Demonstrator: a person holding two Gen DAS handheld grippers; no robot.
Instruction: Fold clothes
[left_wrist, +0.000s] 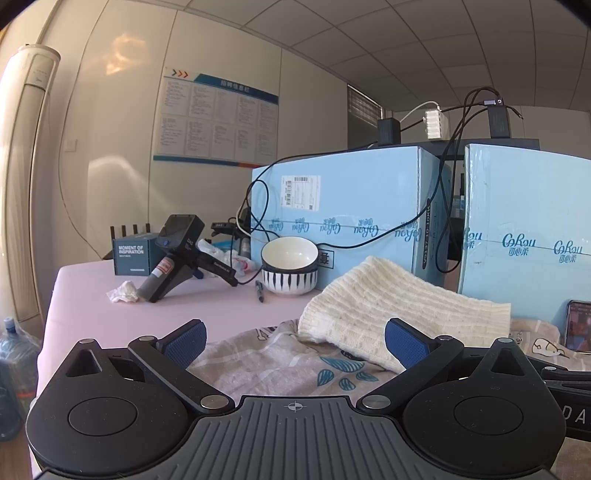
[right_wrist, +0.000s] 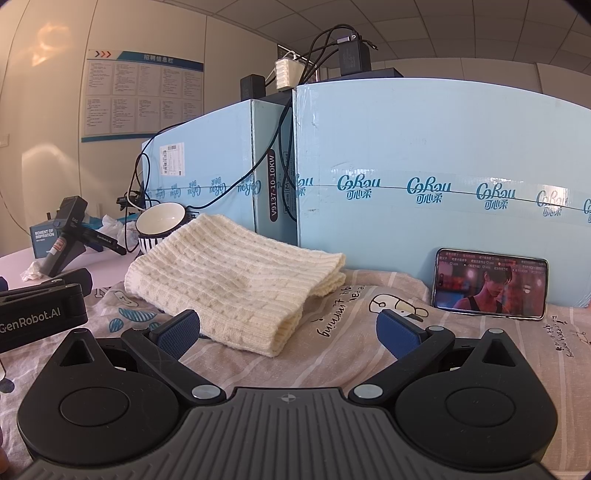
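A cream knitted garment (right_wrist: 236, 273) lies folded into a thick rectangle on a printed striped cloth (right_wrist: 351, 354); it also shows in the left wrist view (left_wrist: 391, 306), lying on the same cloth (left_wrist: 266, 362). My left gripper (left_wrist: 295, 341) is open and empty, just in front of the garment's near left corner. My right gripper (right_wrist: 288, 332) is open and empty, its jaws either side of the garment's near corner, slightly short of it. The left gripper's body (right_wrist: 40, 310) shows at the left of the right wrist view.
Two light blue cartons (right_wrist: 424, 173) stand right behind the garment, with chargers and cables on top. A phone (right_wrist: 489, 282) leans against the right carton. Stacked bowls (left_wrist: 290, 269), a pen (left_wrist: 259, 290), a black handheld device (left_wrist: 177, 254), crumpled tissue (left_wrist: 123, 291) and a small box (left_wrist: 133, 254) lie on the pink table (left_wrist: 110, 317).
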